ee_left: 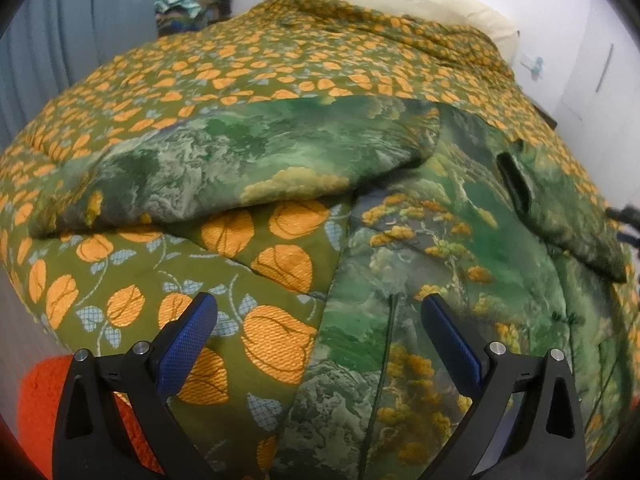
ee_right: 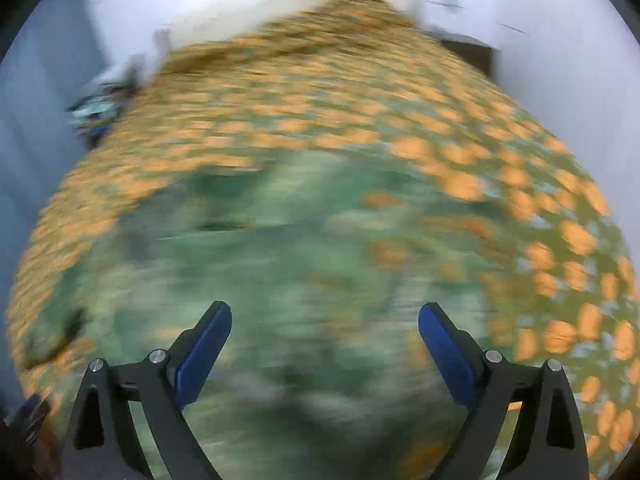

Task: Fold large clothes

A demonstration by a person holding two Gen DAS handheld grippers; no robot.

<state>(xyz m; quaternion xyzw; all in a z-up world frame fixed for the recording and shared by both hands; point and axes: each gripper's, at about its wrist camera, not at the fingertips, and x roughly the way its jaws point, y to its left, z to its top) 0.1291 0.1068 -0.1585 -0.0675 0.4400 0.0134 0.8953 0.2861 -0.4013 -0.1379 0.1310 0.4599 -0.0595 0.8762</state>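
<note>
Green printed garment lies partly folded on the bed's orange-flowered cover. Left claw and right claw hover above it, both spread, gripping nothing (right view blurred).

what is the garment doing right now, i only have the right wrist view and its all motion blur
Observer: The left wrist view is sharp. The green landscape-print garment lies on the orange-leaf bedspread, with one sleeve folded across to the left.
Operator: is the left hand-held gripper holding any of it
Observer: No. The left hand-held gripper is open, its blue pads apart above the garment's left edge, nothing between them.
Operator: anything near the foot of the bed
Observer: An orange textured item shows at the lower left, below the bedspread's edge.
Operator: and my side
Observer: The right hand-held gripper is open too, with nothing between its pads.
</note>
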